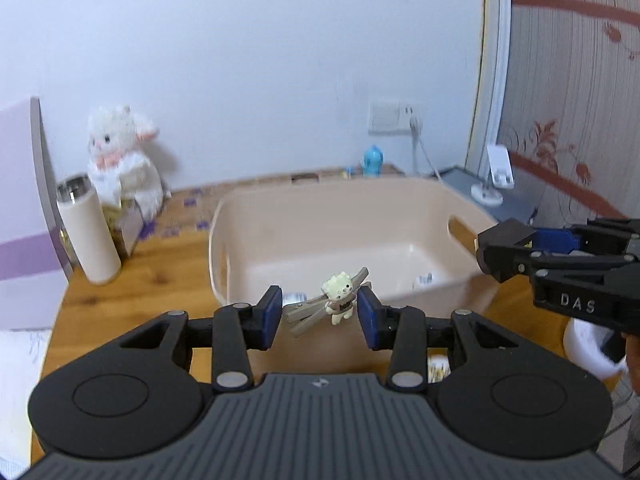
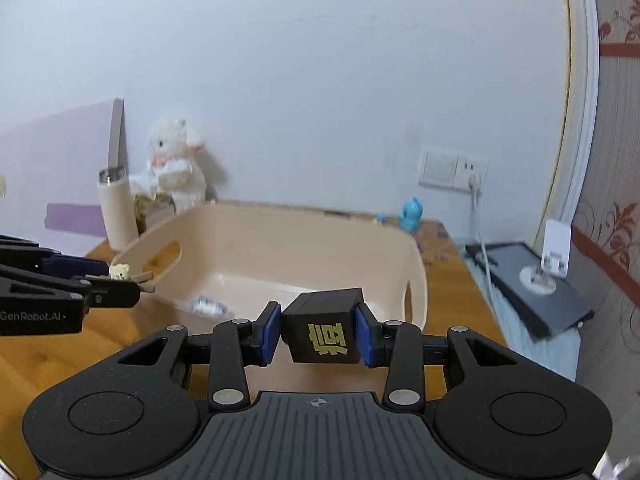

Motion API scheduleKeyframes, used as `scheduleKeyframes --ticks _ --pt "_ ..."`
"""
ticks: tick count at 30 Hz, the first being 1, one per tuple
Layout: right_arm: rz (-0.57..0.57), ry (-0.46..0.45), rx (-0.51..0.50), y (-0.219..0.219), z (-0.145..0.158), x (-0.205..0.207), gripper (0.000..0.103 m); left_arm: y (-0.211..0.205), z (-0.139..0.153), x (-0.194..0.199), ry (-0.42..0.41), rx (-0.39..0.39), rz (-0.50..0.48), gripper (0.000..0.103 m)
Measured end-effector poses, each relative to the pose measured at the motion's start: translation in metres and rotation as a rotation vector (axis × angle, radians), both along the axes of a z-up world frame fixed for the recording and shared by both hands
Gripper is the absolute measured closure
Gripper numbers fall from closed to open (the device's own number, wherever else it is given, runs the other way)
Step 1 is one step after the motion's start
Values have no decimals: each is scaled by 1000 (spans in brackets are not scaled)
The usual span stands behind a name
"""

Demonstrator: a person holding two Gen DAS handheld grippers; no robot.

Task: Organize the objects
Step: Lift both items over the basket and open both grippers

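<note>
a: left hand-held gripper (image 1: 318, 313): blue pads closed partway on a grey wooden clothes-peg with a small cream bear figure (image 1: 326, 305). the peg sits skewed between the pads; grip looks thin.

b: and your right hand-held gripper (image 2: 319, 332)?

a: clamped on a black cube with a yellow character printed on its face (image 2: 324, 330), pads flat against both sides. both loads hang just short of the near rim of the beige plastic basket with handle slots (image 1: 320, 216) on the wooden surface (image 1: 132, 280).

b: anything already in the basket?

a: a small white item on the floor; too blurred to name.

b: then carry each load past the rim before you let go, and lower it well inside. release the peg first, since it may slip. keep your two grippers apart over the opening, and drop the cube clear of the white item.
</note>
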State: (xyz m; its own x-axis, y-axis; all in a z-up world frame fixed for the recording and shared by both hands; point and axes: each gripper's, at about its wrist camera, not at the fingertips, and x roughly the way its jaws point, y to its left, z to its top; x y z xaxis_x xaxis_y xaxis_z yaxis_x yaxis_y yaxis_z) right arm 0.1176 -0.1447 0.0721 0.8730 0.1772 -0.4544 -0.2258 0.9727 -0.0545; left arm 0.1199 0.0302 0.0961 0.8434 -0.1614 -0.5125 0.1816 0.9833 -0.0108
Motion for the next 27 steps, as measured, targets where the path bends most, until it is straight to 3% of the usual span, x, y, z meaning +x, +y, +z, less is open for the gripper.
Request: scheduleKeyframes --ticks 6,11,25,27 --pt "5 -44 17 2 15 11 66 -6 21 19 -45 -5 9 60" --pt "-7 -39 29 4 16 33 66 -12 21 48 -42 12 36 60" --pt "-46 98 -63 10 -33 78 66 -40 -47 125 164 128 78 60" --pt "-46 104 -71 10 -34 78 60 -41 -50 125 176 146 73 59"
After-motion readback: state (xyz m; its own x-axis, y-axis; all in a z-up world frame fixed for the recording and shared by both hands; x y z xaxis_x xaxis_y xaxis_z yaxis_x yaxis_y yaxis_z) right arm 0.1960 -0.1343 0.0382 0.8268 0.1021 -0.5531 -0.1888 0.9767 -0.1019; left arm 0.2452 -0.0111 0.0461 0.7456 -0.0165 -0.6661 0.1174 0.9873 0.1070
